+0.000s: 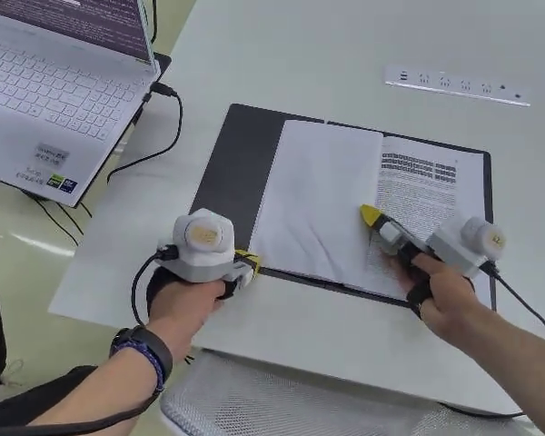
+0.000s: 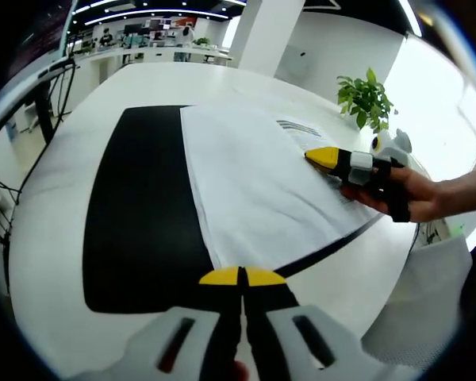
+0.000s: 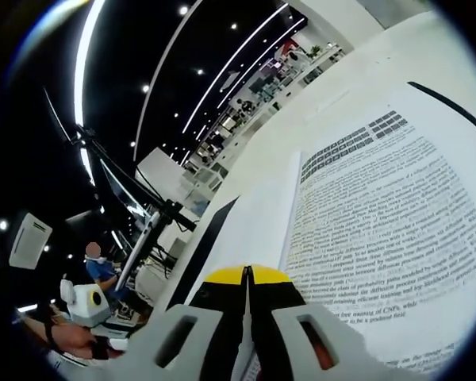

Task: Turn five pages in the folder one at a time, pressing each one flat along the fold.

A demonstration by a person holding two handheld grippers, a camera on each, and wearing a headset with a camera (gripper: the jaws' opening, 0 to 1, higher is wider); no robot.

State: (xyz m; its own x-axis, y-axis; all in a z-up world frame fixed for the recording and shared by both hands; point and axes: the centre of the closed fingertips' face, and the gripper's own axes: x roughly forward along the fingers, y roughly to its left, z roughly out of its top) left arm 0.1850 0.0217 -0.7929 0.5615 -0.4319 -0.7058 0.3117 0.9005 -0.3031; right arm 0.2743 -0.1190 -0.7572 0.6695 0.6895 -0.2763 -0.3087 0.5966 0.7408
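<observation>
Your left hand [image 1: 186, 304] holds the left gripper [image 1: 248, 263] level, jaws pressed together, with the folder [image 1: 229, 163] just ahead. Your right gripper [image 1: 372, 216], jaws together, angles its tips down at the fold [image 1: 376, 173].

black folder [image 1: 232, 163] lying open flat on the white table, blank page left, printed text page [image 1: 431, 195] right

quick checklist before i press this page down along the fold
1. Folder open on the table: ok.
2. Right claw tip at the fold, between blank page and printed page: ok.
3. Right claw shut: ok.
4. Left claw bearing on the folder's near edge: cannot tell.
5. Blank page fully flat: cannot tell.
6. Laptop cable clear of the folder: ok.
</observation>
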